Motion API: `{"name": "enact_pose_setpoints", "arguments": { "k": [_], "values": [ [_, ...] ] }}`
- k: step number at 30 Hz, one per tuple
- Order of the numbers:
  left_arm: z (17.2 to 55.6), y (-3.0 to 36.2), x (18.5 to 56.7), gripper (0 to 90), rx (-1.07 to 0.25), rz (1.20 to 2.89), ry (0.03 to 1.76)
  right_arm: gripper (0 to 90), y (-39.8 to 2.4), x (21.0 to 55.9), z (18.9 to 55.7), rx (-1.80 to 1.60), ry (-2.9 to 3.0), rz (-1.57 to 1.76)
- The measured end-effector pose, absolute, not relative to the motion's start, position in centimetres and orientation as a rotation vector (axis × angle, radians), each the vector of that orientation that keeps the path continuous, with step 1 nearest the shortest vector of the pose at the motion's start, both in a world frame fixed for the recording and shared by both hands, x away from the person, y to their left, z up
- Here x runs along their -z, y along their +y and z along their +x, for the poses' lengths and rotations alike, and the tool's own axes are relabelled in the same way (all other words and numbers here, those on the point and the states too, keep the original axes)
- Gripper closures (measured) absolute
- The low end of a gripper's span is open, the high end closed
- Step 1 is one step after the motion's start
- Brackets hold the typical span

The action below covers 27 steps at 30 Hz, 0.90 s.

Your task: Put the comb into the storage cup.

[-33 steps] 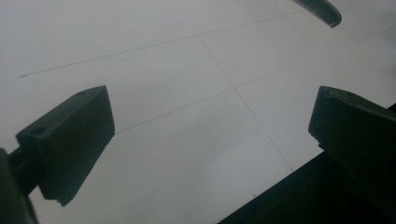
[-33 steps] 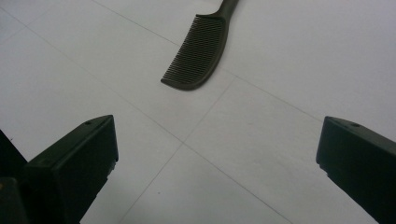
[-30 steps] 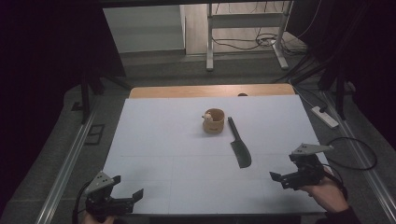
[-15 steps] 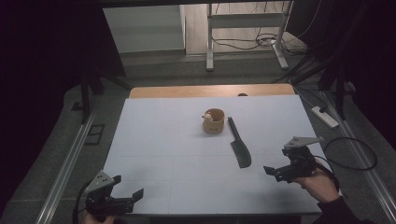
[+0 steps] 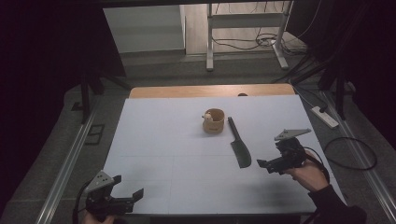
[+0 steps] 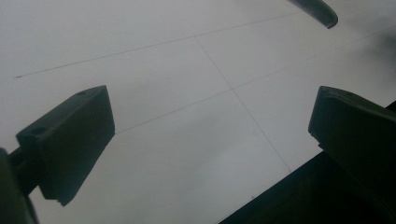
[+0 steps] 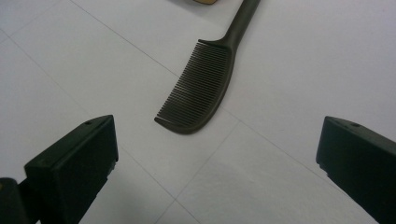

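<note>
The dark comb (image 7: 198, 91) is being approached by the right tool (image 5: 271, 164) (jaws released, empty); closing on its handle is called for next.

no readable text, labels or numbers

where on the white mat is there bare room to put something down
The left half of the white mat, between its left edge and the wooden cup, is bare. So is the near strip between the left gripper and the right gripper. The crowded part is around the cup and comb.
</note>
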<state>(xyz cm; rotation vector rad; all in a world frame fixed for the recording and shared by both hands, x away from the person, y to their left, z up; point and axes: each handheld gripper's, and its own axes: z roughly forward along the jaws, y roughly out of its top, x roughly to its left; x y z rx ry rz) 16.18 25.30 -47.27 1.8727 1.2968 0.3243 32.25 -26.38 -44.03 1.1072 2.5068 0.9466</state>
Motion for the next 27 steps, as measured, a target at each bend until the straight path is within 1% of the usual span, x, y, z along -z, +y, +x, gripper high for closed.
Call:
{"name": "enact_pose_setpoints", "arguments": {
  "k": [27],
  "values": [
    [16.4,25.4,47.3,0.8,-0.307,1.872,1.288,0.0,-23.7,44.9,36.2,-0.873,2.556,1.112]
  ]
}}
